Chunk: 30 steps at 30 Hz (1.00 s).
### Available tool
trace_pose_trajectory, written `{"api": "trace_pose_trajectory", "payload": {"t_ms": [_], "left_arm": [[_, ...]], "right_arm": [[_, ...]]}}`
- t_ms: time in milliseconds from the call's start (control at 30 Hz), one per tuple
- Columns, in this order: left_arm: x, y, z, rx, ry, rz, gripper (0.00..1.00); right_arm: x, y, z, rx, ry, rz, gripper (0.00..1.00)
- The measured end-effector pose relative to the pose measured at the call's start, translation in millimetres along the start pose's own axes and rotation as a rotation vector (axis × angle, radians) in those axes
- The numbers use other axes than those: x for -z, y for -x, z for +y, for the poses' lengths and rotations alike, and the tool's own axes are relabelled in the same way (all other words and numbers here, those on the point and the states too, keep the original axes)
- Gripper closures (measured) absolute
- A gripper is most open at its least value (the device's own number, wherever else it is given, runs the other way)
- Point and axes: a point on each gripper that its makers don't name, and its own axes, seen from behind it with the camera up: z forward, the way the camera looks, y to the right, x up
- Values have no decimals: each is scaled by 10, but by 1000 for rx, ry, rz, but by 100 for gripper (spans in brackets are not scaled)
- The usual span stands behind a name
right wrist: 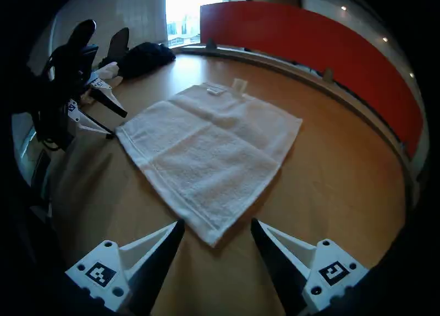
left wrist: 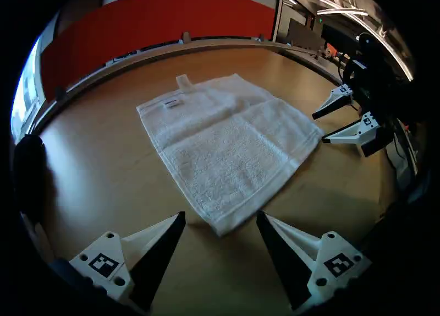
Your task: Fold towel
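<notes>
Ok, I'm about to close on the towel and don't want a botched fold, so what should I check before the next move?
1. Towel lies flat on the table: ok.
2. Left gripper open, a towel corner between its fingers: ok.
3. Right gripper open, a towel corner between its fingers: ok.
4. The two corners are neighbours along one edge: ok.
5. Fingers low enough to catch the cloth: cannot tell.

Dim room, glare from window [right wrist: 192,10], soft shadows, fisheye-warped edges, rims possibly blurred
</notes>
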Motion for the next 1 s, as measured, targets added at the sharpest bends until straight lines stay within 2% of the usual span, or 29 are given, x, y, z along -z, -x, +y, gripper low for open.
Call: {"api": "trace_pose_trajectory", "payload": {"t_ms": [333,467,667,867,1000], "left_arm": [[-35,54,22,-26,1,-21,4],[-40,53,15,-29,-3,-26,7],[-62,50,-5,-32,-22,-32,21],[-76,62,-17,-48,-44,-39,26],[-80,59,-17,-50,-53,-42,43]], "right_arm": [[-22,39,-19,13,-19,-11,19],[-25,31,-18,20,-24,-9,25],[-26,25,-44,29,-32,-6,35],[-23,27,-56,26,-33,-4,46],[-26,22,-45,20,-31,-6,58]]}}
